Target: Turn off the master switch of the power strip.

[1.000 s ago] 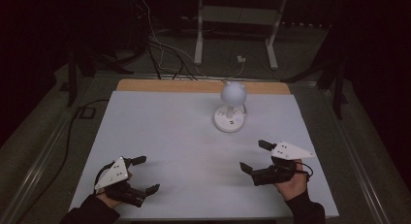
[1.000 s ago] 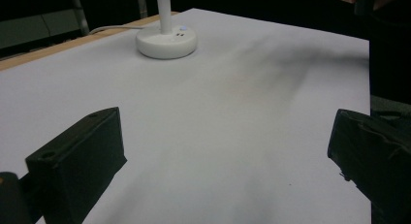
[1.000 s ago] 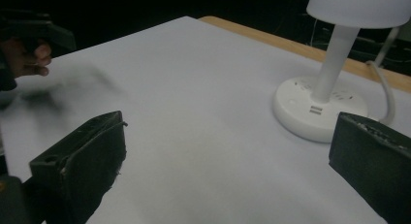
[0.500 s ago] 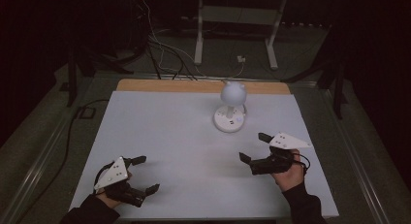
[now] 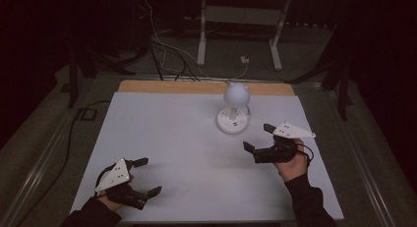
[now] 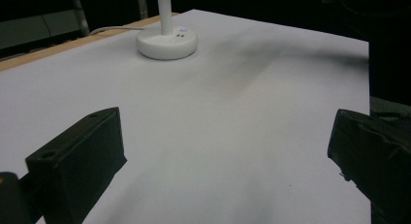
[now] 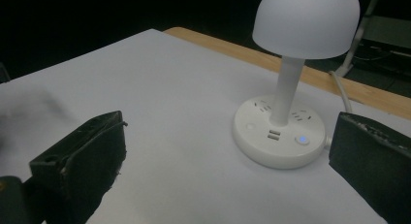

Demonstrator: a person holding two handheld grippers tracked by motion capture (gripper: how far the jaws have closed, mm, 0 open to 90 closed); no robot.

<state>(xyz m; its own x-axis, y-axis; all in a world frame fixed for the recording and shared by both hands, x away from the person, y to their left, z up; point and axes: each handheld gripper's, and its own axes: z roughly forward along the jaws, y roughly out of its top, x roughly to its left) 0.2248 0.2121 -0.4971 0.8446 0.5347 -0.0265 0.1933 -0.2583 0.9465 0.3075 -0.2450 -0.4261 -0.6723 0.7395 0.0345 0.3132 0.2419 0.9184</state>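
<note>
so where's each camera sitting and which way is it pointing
High view: fixed above the person's side, looking forward and down on the table; shows both forearms, the left gripper and the right gripper.
Left gripper view: rides the left gripper, low, looking between its open fingers across the table toward the lamp.
Right gripper view: rides the right gripper, between its open fingers, facing the lamp close up.
Shared: all three show the lamp and the table.

White table (image 5: 162,138), small lamp (image 5: 233,114) on it
</note>
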